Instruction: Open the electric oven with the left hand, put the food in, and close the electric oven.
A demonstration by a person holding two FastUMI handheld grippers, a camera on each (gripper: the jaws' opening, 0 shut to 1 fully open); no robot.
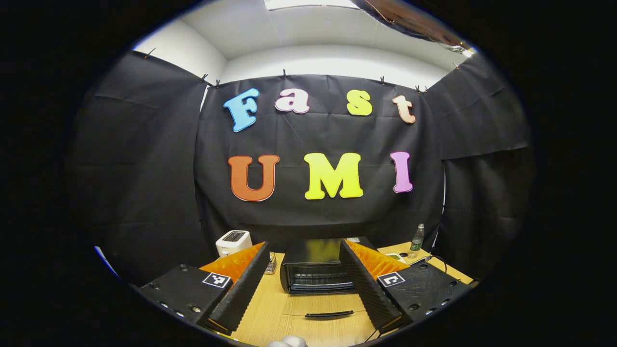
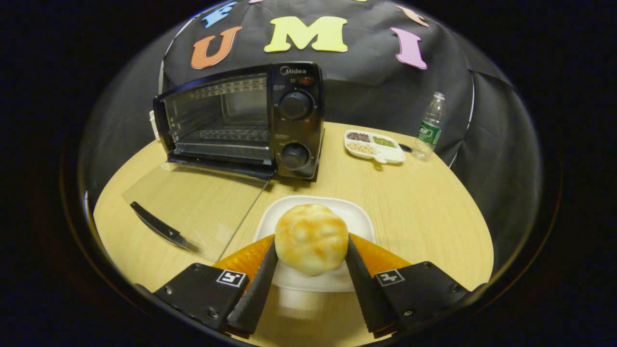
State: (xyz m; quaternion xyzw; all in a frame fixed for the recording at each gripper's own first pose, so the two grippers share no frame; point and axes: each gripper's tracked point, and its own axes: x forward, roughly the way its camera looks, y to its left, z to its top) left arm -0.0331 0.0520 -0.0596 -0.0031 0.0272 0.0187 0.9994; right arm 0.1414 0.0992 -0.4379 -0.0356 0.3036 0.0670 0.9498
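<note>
Black cloth is backing a wooden surface (image 2: pixel 424 212) where the oven (image 2: pixel 241 120) is standing with its glass door (image 2: pixel 193 207) lying flat; the right tongs (image 2: pixel 311 262) are pinching the bun (image 2: pixel 311 238) over a white plate (image 2: pixel 359 219); squeezing harder risks crushing it, or clipping the door; the left tongs (image 1: pixel 303 284) are hanging wide, empty.

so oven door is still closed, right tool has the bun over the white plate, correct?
Not quite. The oven door is open, folded down flat on the table, as the right gripper view shows. The rest holds: the right tool grips the bun over the white plate.
</note>
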